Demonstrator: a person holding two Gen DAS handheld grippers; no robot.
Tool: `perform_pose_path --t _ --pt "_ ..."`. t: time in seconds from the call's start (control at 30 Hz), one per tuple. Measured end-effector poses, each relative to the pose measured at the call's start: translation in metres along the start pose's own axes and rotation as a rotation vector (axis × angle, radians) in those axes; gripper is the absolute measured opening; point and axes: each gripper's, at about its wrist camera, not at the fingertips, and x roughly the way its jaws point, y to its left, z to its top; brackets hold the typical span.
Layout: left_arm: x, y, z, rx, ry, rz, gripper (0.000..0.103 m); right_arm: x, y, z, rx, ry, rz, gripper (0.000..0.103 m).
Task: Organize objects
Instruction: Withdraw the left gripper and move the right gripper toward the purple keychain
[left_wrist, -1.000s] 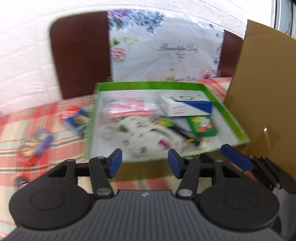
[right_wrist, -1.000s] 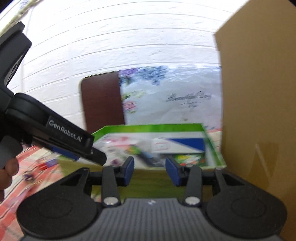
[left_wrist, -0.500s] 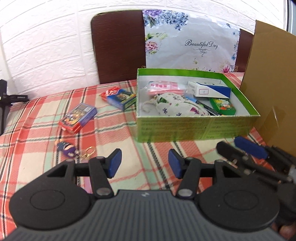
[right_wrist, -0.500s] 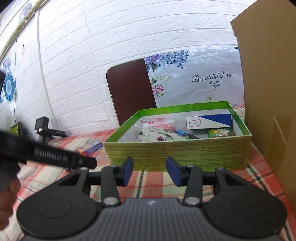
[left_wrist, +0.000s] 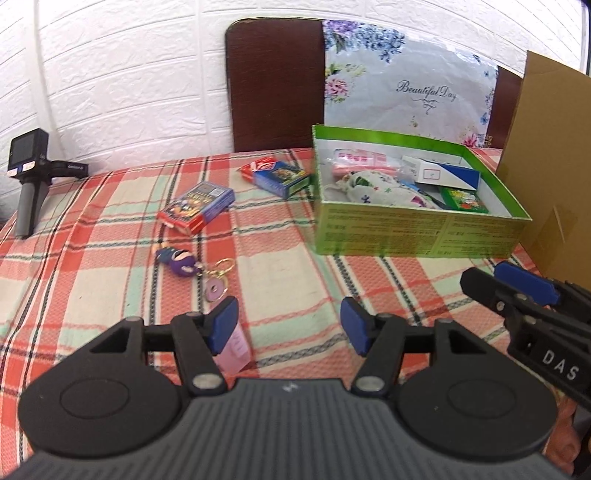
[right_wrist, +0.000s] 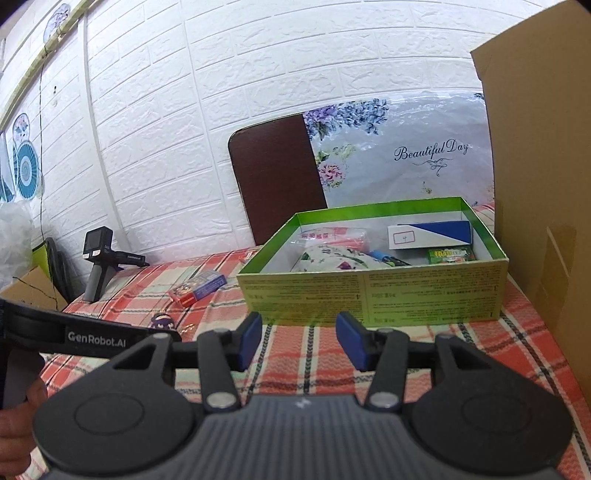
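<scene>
Green cardboard box (left_wrist: 417, 232) is the main thing here, open-topped, sitting on the plaid red, white and mint cloth of the tabletop (left_wrist: 92, 280), up at about 2 o'clock in the left wrist view. Inside it is white, and it already holds a floral fabric pouch (left_wrist: 376, 190), a pink packet (left_wrist: 360, 160), a white-and-blue carton (left_wrist: 441, 173) and a small green pack (left_wrist: 463, 199); there's a pen-like thing in there too, but it's too tucked in to be sure.

Loose on the cloth, out at 10 to 11 o'clock: a red-and-blue card box (left_wrist: 197, 206), a second blue-and-red box (left_wrist: 279, 175) just beside the green box's left wall, and a purple figure keychain (left_wrist: 179, 260) with a gold ring and a pink disc on it. A pink slip of something (left_wrist: 234, 347) lies right behind the left gripper's one finger.

Left gripper (left_wrist: 288, 326) hovers over the cloth, jaws opening, nothing between them. Right gripper (right_wrist: 299, 338) also has its jaws opening and empty, pointed at the front wall of the box at 12 o'clock.

Brown cardboard sheet (right_wrist: 543, 177) stands at 3 o'clock, and a small camera on a stand (left_wrist: 29, 173) sits at 9.
</scene>
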Motion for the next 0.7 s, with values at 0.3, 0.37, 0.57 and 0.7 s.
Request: perform_pose_path --t 0.3,0.37,0.57,0.7 --pt "0.004 0.024 -0.011 -0.04 0.015 0.029 0.063 0.005 0.02 -0.007 -0.045 0.039 0.011 0.047" --pt "0.005 0.03 -0.013 -0.052 0.018 0.034 0.064 0.007 0.024 -0.009 -0.054 0.05 0.014 0.048" --pt "0.01 0.046 -0.016 -0.075 0.02 0.046 0.065 0.016 0.039 -0.013 -0.094 0.08 0.032 0.048" --pt "0.015 0.056 -0.019 -0.092 0.029 0.054 0.066 0.023 0.051 -0.016 -0.118 0.102 0.046 0.048"
